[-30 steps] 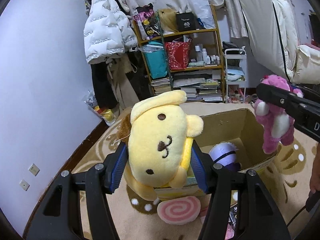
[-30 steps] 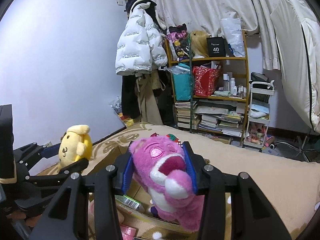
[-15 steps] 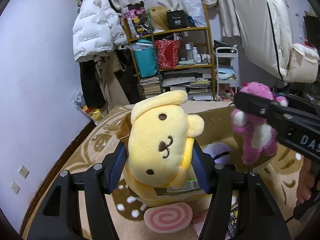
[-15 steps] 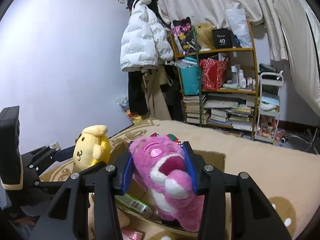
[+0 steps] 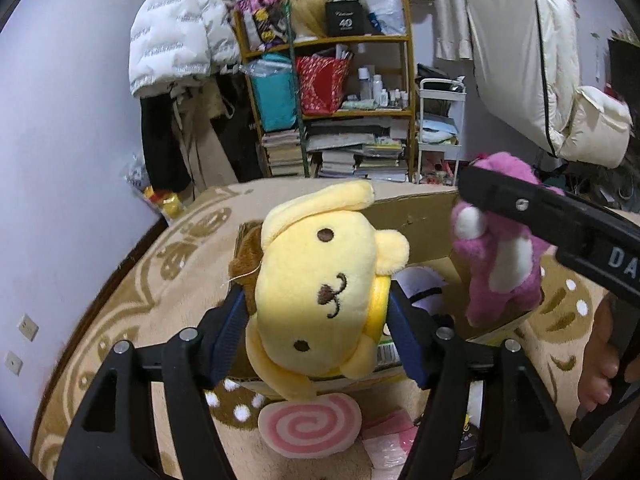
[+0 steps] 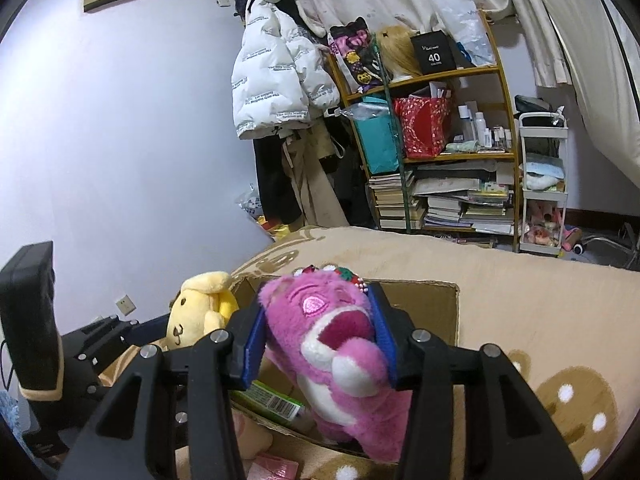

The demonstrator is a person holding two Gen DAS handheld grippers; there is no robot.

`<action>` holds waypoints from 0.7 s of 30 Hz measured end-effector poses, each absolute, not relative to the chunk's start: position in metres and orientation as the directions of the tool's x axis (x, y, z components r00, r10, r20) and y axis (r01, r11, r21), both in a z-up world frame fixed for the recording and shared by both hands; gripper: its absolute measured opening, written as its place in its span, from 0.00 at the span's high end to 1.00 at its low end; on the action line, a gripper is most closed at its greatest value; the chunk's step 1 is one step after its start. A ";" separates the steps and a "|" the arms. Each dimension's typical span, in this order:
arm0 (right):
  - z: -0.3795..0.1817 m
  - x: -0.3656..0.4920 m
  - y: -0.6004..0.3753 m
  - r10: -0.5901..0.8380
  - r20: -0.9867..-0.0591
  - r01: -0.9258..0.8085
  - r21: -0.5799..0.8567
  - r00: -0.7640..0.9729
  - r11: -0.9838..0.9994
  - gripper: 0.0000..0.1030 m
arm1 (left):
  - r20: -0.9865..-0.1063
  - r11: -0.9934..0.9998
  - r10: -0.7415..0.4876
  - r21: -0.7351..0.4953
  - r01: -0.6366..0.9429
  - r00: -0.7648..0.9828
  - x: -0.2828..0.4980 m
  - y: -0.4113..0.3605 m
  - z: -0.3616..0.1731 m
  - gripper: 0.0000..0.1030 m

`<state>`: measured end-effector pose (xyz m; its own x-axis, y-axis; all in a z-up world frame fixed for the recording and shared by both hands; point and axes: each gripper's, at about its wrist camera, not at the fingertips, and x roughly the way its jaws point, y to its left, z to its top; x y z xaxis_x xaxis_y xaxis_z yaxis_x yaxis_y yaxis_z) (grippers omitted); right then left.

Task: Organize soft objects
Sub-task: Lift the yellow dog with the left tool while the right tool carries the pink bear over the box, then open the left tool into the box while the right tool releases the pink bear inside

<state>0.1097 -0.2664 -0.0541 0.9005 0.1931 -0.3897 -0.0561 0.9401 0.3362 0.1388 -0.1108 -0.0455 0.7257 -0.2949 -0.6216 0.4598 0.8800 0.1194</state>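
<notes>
Yellow plush point(image 5: 320, 292) clamped left point(image 5: 318, 332) | pink plush point(image 6: 340, 356) clamped right point(image 6: 318, 340) | box point(image 6: 424, 304) on beige rug point(image 6: 520, 292)

A cardboard box point(image 5: 424, 220) is set on a rug point(image 5: 160, 280) at the centre of the left wrist view. A dog plush point(image 5: 320, 288) is held between the pads of the left gripper point(image 5: 316, 328), in front of the box's near wall. At 3 o'clock from it, a bear plush point(image 5: 500, 272) is held by the right gripper point(image 6: 318, 344) over the box's right side. A spiral cushion point(image 5: 308, 424) is laid on the rug at 6 o'clock, before the box. A bookshelf point(image 5: 340, 112) is placed at 12 o'clock, behind the box, with a trolley point(image 5: 440, 128) just to its right and a hung jacket point(image 5: 180, 28) to its left.
</notes>
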 end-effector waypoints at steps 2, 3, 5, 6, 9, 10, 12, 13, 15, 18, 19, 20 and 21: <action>-0.054 0.109 -0.267 0.198 -0.394 -0.057 0.343 0.898 0.938 0.49 | -0.635 0.887 -0.285 0.108 0.448 0.718 0.143 -0.108 -0.048 0.31; -0.055 0.110 -0.267 0.202 -0.399 -0.059 0.344 0.894 0.937 0.47 | -0.639 0.889 -0.284 0.105 0.447 0.715 0.145 -0.107 -0.048 0.29; -0.056 0.111 -0.267 0.190 -0.413 -0.046 0.333 0.891 0.942 0.47 | -0.642 0.891 -0.276 0.107 0.441 0.715 0.146 -0.106 -0.049 0.24; -0.057 0.111 -0.267 0.188 -0.416 -0.043 0.333 0.890 0.942 0.45 | -0.642 0.890 -0.272 0.116 0.442 0.717 0.146 -0.106 -0.049 0.24; -0.058 0.109 -0.269 0.187 -0.417 -0.034 0.347 0.889 0.937 0.37 | -0.642 0.886 -0.249 0.152 0.439 0.725 0.145 -0.106 -0.050 0.21; -0.058 0.109 -0.270 0.187 -0.419 -0.032 0.349 0.888 0.936 0.36 | -0.644 0.887 -0.239 0.160 0.433 0.727 0.145 -0.106 -0.050 0.18; -0.058 0.107 -0.272 0.185 -0.429 -0.025 0.352 0.884 0.935 0.33 | -0.656 0.891 -0.223 0.163 0.424 0.721 0.144 -0.104 -0.050 0.14; -0.058 0.106 -0.272 0.184 -0.434 -0.021 0.354 0.882 0.935 0.28 | -0.666 0.893 -0.217 0.160 0.421 0.714 0.144 -0.103 -0.051 0.12; -0.057 0.102 -0.273 0.179 -0.441 -0.011 0.357 0.880 0.934 0.18 | -0.686 0.895 -0.203 0.160 0.417 0.698 0.143 -0.102 -0.052 0.12; -0.054 0.093 -0.272 0.153 -0.451 0.009 0.336 0.879 0.942 0.10 | -0.705 0.905 -0.189 0.145 0.401 0.683 0.142 -0.095 -0.051 0.11; -0.053 0.090 -0.270 0.145 -0.456 0.012 0.324 0.878 0.946 0.09 | -0.710 0.909 -0.184 0.140 0.392 0.680 0.142 -0.091 -0.051 0.08; -0.052 0.087 -0.269 0.139 -0.462 0.015 0.313 0.876 0.950 0.08 | -0.712 0.912 -0.181 0.137 0.386 0.679 0.140 -0.089 -0.050 0.06; -0.051 0.086 -0.269 0.134 -0.468 0.018 0.308 0.874 0.951 0.05 | -0.712 0.917 -0.176 0.133 0.376 0.680 0.139 -0.085 -0.048 0.05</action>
